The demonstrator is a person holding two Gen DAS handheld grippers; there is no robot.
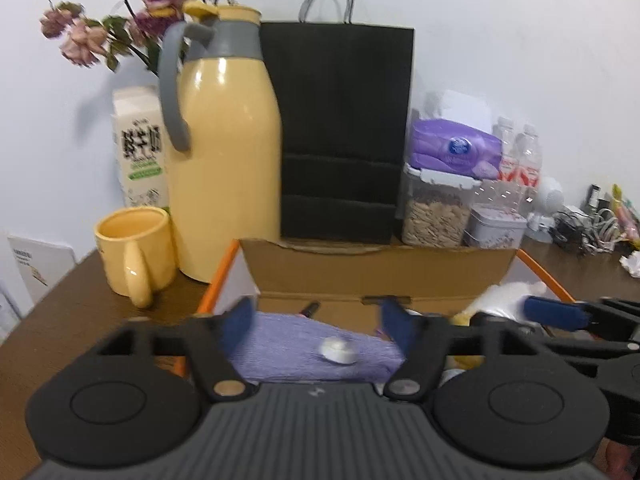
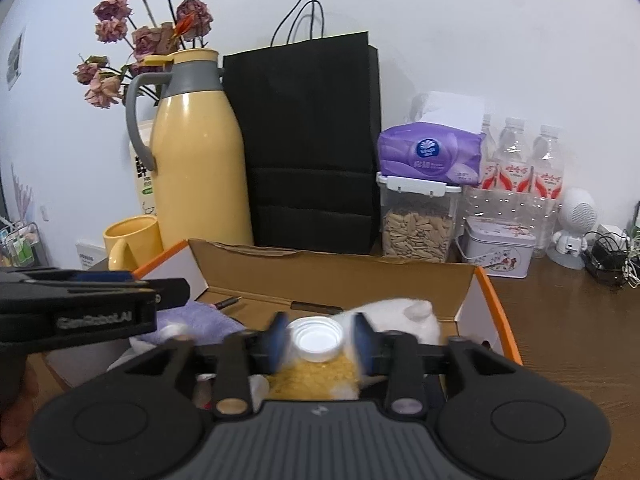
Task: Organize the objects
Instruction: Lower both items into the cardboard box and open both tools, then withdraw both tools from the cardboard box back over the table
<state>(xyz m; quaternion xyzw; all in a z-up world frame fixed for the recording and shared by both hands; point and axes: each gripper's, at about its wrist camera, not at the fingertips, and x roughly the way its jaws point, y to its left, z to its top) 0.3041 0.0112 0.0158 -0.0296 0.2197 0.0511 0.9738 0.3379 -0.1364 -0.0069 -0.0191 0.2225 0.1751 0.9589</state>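
We find the jar [image 2: 316,354] in the box [image 2: 332,276], white cap up, beside a white plush [image 2: 400,314]; a purple cloth [image 1: 316,350] lies at its 9 o'clock. The right gripper [image 2: 320,340] straddles the cap, pads apart, not pressing. The left gripper [image 1: 318,322] hangs wide open over the cloth. We judge these items packed; mug [image 1: 134,250] and flask [image 1: 224,168] stand outside at 10 o'clock.

One yellow thermos jug [image 2: 196,152], one yellow mug [image 2: 132,240], one black paper bag [image 2: 312,140], one cardboard box [image 2: 332,276], three water bottles [image 2: 516,156], one tissue pack [image 2: 430,154], one seed container [image 2: 418,224], one tin [image 2: 496,246], one milk carton [image 1: 140,148]
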